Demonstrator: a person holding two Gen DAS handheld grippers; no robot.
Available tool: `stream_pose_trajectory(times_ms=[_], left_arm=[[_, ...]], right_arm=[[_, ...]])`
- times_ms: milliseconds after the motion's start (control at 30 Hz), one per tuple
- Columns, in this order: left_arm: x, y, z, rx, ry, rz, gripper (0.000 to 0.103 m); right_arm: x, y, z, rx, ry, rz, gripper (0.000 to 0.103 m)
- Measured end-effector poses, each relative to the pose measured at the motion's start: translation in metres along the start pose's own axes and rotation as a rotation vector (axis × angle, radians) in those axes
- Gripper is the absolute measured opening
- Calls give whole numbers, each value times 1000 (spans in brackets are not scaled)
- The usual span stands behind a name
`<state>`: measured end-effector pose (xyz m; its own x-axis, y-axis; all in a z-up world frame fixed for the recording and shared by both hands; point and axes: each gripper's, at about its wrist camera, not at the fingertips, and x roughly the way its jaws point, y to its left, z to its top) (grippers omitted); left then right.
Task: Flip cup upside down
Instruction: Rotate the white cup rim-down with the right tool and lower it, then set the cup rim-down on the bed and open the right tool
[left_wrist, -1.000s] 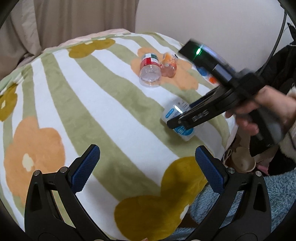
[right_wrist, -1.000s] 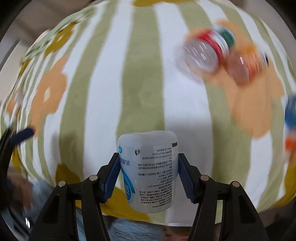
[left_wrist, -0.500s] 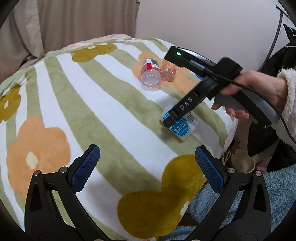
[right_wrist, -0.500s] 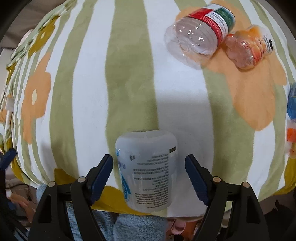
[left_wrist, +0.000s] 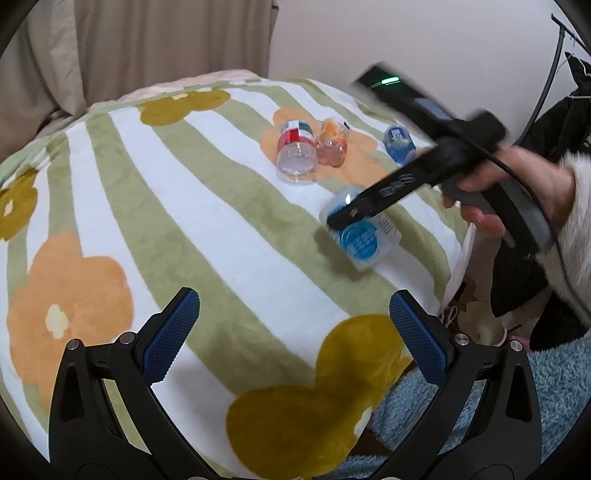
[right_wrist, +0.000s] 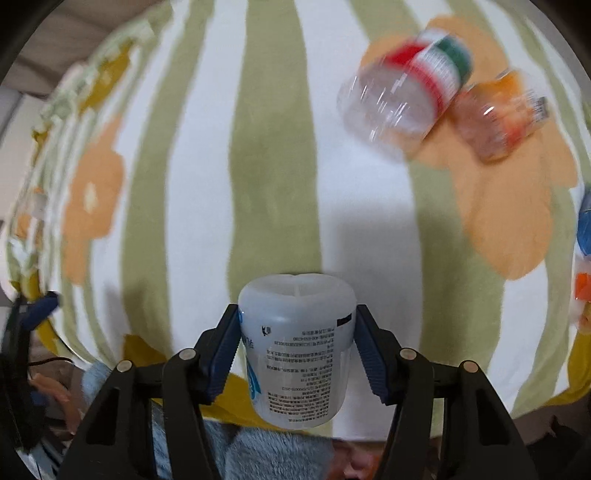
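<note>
The cup is a translucent white plastic cup with a printed label and a blue logo. In the right wrist view my right gripper is shut on its sides, with the closed base pointing away from the camera over the blanket. In the left wrist view the cup sits near the blanket's right edge, with the right gripper's finger across it. My left gripper is open and empty, low over the near part of the blanket.
A striped flower-print blanket covers the surface. A clear bottle with a red and green label, an orange bottle and a blue-labelled bottle lie at the far side. Blue fluffy fabric lies below right.
Half a second ago my right gripper was open around the cup. It has now closed on the cup. My left gripper has stayed open and nearly still.
</note>
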<state>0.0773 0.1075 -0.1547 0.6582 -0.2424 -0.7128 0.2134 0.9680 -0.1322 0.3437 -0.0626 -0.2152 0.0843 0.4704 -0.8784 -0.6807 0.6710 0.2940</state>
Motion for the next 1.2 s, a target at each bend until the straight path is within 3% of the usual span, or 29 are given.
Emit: stream_pose_trajectory(times_ms=[33, 167, 233, 333, 500, 833, 1067, 1133, 1200], left_arm=[[-1, -1, 0, -2, -9, 2, 102], [-3, -6, 6, -26, -51, 25, 102], [-1, -7, 9, -47, -68, 23, 102], [2, -10, 14, -86, -85, 13, 102], [9, -14, 15, -97, -84, 18, 102], [18, -27, 9, -62, -68, 26, 102], [12, -36, 11, -24, -85, 47, 102], [12, -37, 11, -21, -88, 52, 102], [10, -39, 10, -17, -91, 53, 102]], right_arm=[[-10, 1, -6, -26, -71, -1, 56], [-40, -1, -59, -161, -492, 14, 56], [-33, -6, -78, -192, -617, 20, 56], [-2, -6, -97, -187, -707, -39, 56], [9, -8, -119, -195, -761, -77, 56], [12, 0, -141, -311, -707, -158, 56], [10, -5, -144, -261, -713, -145, 57], [9, -4, -142, -247, -704, -161, 64], [7, -4, -142, -242, -718, -169, 92]])
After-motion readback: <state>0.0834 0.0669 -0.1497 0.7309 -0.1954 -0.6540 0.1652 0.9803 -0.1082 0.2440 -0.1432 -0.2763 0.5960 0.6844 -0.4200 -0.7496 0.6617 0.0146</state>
